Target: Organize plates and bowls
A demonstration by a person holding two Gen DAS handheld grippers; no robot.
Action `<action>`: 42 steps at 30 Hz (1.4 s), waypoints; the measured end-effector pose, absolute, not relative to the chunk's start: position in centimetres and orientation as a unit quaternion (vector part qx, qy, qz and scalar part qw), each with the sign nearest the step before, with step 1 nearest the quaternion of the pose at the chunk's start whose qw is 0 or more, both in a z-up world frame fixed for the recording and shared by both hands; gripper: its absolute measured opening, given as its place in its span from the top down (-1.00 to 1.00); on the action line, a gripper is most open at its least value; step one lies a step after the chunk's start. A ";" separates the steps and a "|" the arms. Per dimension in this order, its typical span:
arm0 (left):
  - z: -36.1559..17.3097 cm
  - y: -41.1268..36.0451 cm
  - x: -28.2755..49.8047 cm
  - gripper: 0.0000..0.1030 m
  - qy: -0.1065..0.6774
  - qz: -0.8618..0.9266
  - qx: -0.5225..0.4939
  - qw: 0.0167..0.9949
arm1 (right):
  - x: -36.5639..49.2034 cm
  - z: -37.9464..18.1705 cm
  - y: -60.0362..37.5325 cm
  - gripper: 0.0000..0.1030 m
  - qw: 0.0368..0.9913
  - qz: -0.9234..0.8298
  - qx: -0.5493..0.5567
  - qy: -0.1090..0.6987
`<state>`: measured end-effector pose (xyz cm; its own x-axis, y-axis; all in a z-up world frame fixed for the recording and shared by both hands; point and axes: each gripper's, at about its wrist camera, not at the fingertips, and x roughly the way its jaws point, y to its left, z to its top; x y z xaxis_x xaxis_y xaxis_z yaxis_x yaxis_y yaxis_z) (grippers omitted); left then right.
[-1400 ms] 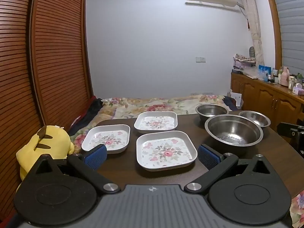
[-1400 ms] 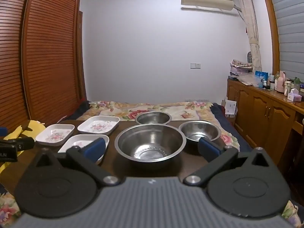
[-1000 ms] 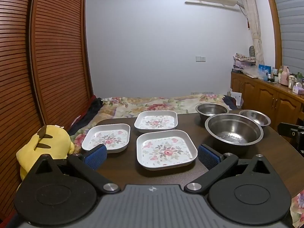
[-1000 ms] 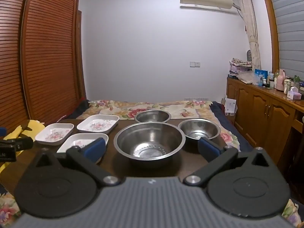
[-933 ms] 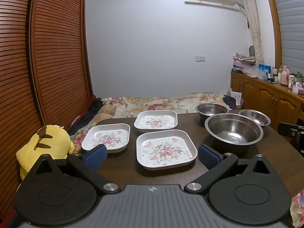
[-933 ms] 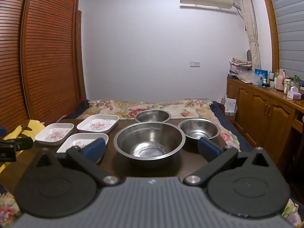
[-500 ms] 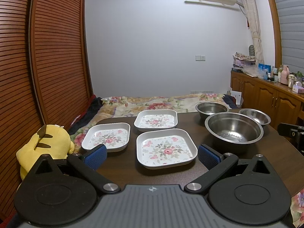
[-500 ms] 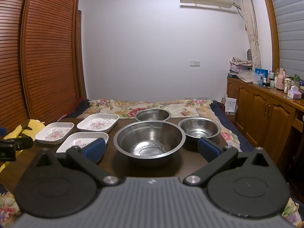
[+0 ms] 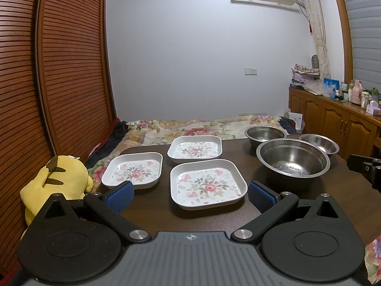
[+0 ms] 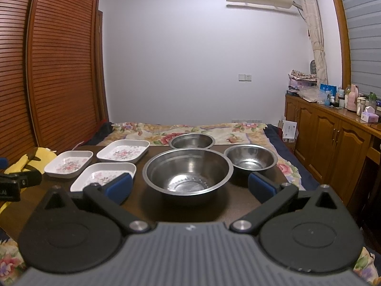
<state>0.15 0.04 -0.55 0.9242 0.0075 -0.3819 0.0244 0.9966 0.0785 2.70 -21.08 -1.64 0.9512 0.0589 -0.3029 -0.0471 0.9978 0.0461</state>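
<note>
Three square floral plates lie on the dark table (image 9: 152,209): the near plate (image 9: 206,186), the left plate (image 9: 133,172) and the far plate (image 9: 194,148). Three steel bowls stand to their right: a large bowl (image 10: 188,172), a far bowl (image 10: 192,141) and a small right bowl (image 10: 250,158). My left gripper (image 9: 190,194) is open, with the near plate just ahead between its blue pads. My right gripper (image 10: 189,187) is open too, and the large bowl sits just ahead between its fingers. Neither holds anything.
A yellow plush toy (image 9: 56,183) sits off the table's left edge. A bed with a floral cover (image 10: 190,128) lies beyond the table. Wooden cabinets (image 10: 333,140) with bottles on top line the right wall. A slatted wardrobe (image 9: 59,83) stands left.
Both views have shifted only slightly; the plates and bowls sit a touch lower and nearer in frame. Both grippers stay open and nothing on the table has moved.
</note>
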 end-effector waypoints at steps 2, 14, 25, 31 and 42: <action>-1.2 0.0 0.1 -1.00 0.195 -0.004 0.042 0.980 | 2.7 -1.6 -21.1 -1.00 0.988 0.026 0.019 0.154; -1.4 -0.1 -0.1 -1.00 0.195 -0.004 0.044 0.980 | 2.7 -1.6 -21.1 -1.00 0.988 0.026 0.019 0.154; -1.3 -0.1 -0.1 -1.00 0.196 -0.004 0.044 0.980 | 2.6 -1.6 -21.1 -1.00 0.988 0.026 0.019 0.154; -1.4 -0.1 -0.1 -1.00 0.196 -0.004 0.044 0.980 | 2.6 -1.6 -21.1 -1.00 0.988 0.026 0.019 0.154; -1.0 0.0 -0.1 -1.00 0.198 -0.006 0.046 0.979 | 2.6 -1.7 -21.1 -1.00 0.987 0.027 0.019 0.154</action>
<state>-0.11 0.03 -0.96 0.9213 0.0073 -0.3887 0.0289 0.9958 0.0873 2.59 -21.12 -1.70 0.9509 0.0584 -0.3038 -0.0464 0.9978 0.0464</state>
